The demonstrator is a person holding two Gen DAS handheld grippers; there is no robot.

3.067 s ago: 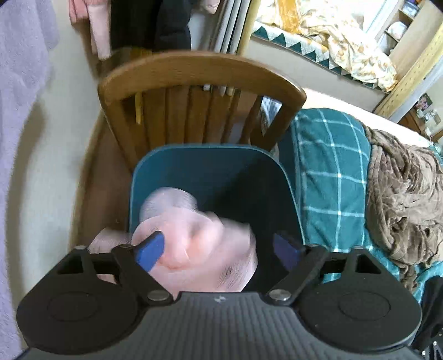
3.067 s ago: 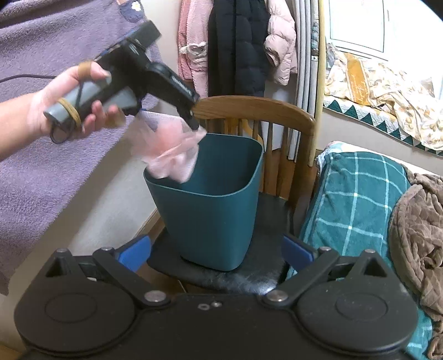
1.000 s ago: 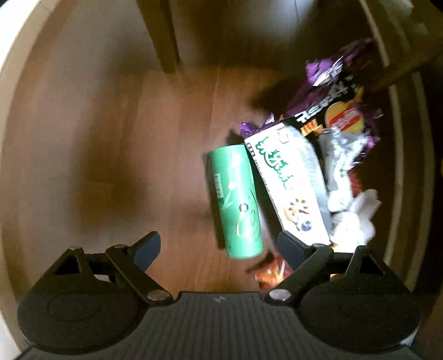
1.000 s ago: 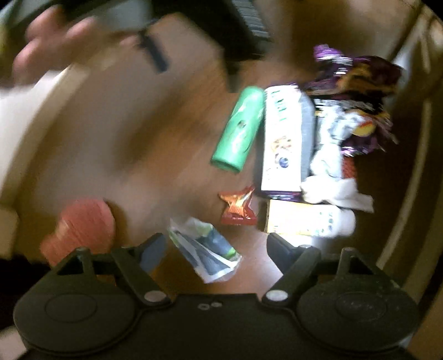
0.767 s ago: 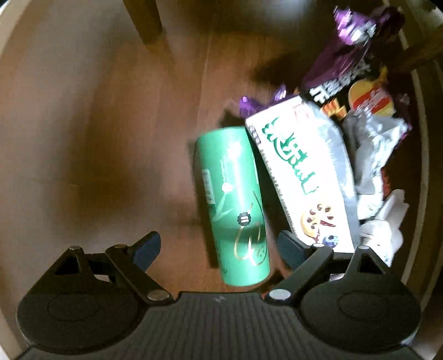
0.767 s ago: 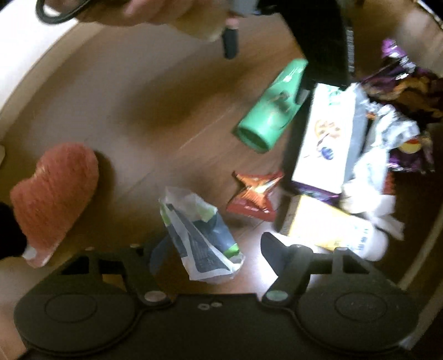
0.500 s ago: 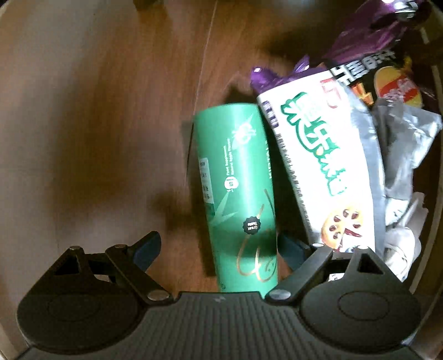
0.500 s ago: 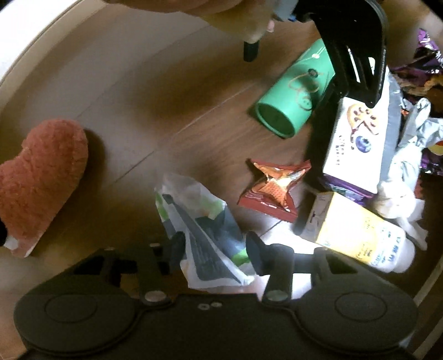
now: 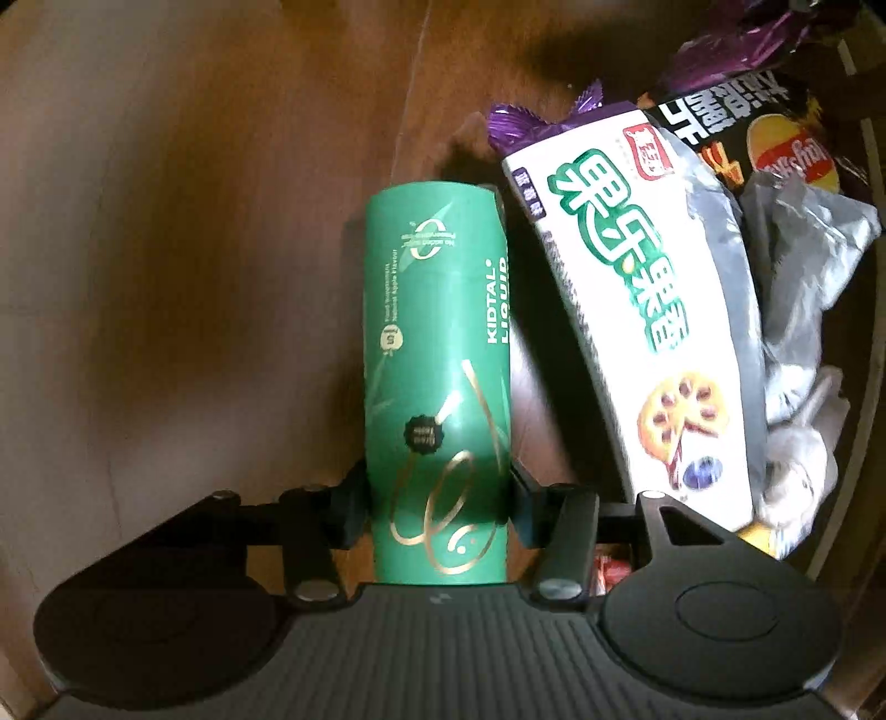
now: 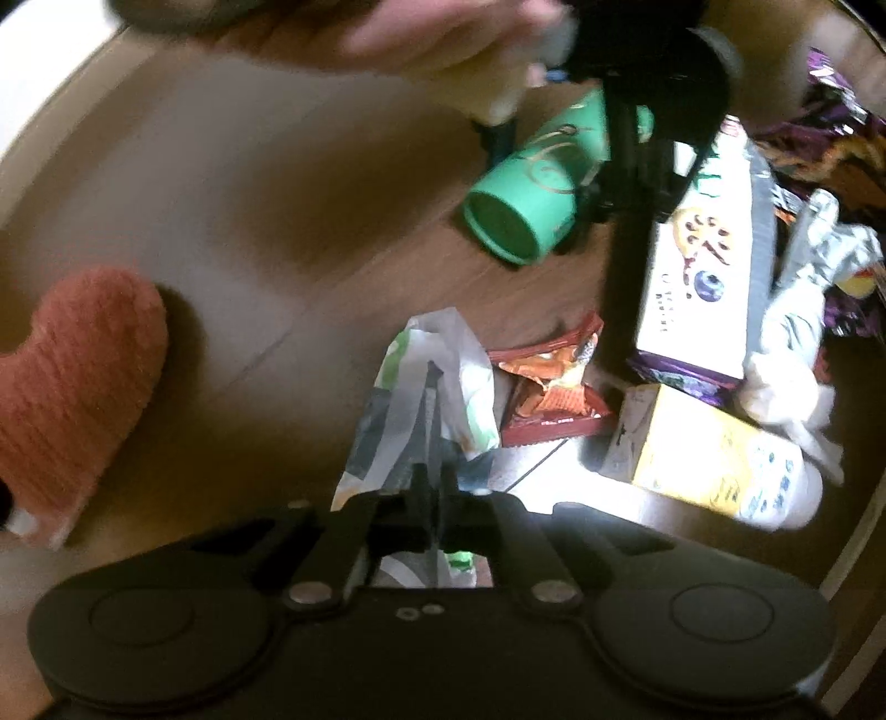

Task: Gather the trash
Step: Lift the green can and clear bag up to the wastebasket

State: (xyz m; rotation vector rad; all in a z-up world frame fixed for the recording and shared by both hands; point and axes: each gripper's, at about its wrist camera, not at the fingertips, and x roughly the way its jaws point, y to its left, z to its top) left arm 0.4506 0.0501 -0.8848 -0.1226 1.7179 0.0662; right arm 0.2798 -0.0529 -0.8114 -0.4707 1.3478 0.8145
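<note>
- Left tongs (image 9: 437,507): pointing steeply down at the floor, jaws closing, one pad on each side of the green tube (image 9: 437,354), against its walls.
- Right tongs (image 10: 434,518): pointing steeply down, jaws fully together, pinching the crumpled plastic wrapper (image 10: 426,399).
- Left hand (image 10: 443,50): blurred at the top of the right wrist view, wrapped round the left tongs' handle.

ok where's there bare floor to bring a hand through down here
Bare wood lies left of the green tube, and between that tube and the red fuzzy slipper. It is crowded right of the tube: white snack box, chip bag, yellow carton and red wrapper lie packed together.
</note>
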